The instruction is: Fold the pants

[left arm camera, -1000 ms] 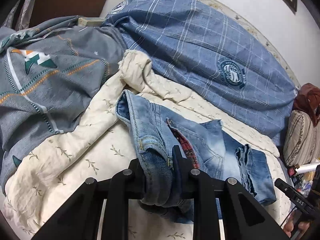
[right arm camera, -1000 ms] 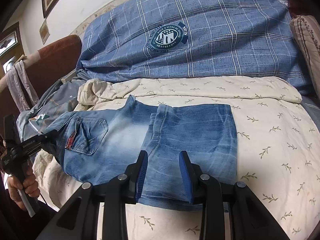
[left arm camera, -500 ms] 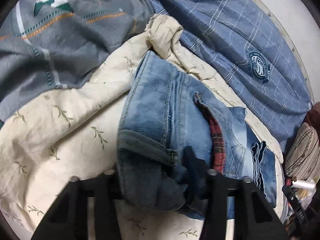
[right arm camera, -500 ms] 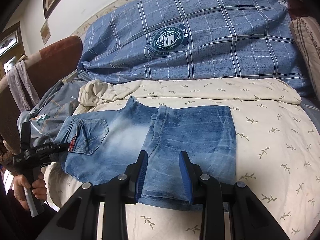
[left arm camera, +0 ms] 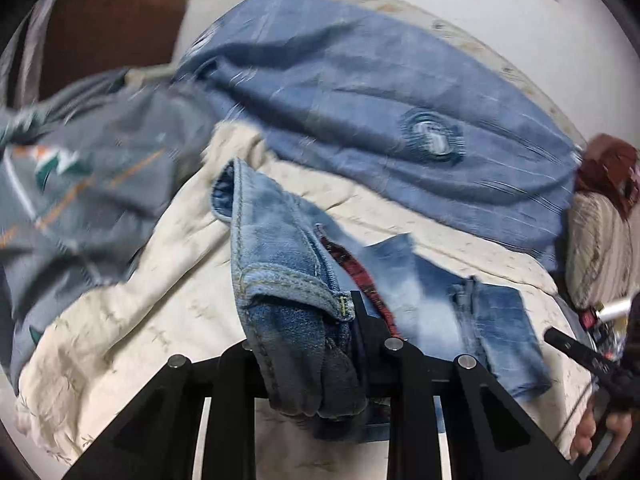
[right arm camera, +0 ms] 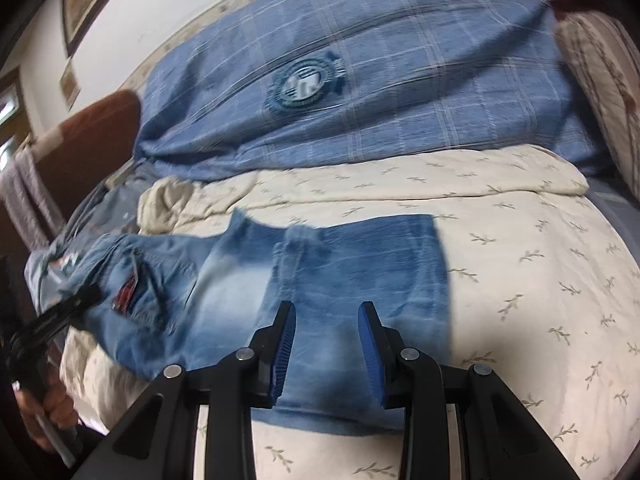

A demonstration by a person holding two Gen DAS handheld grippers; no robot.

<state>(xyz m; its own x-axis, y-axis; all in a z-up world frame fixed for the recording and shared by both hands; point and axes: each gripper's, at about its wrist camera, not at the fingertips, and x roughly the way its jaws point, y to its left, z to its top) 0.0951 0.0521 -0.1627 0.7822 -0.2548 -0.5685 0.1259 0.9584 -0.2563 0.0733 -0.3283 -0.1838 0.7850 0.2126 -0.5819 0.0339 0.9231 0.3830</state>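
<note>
Left gripper [left arm camera: 320,344] jaws closing, pinching the waistband end of the faded blue denim pants [right arm camera: 320,272], which lie half-folded on the cream leaf-print bedsheet [right arm camera: 540,280]. Right gripper [right arm camera: 326,344] jaws partly spread over the folded leg end, blue pads [right arm camera: 286,344] not pressing cloth.

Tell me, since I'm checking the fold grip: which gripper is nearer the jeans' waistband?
Left. The left gripper has the waistband bunched between its closing jaws; the right gripper sits at the folded leg end, apart from it.
</note>
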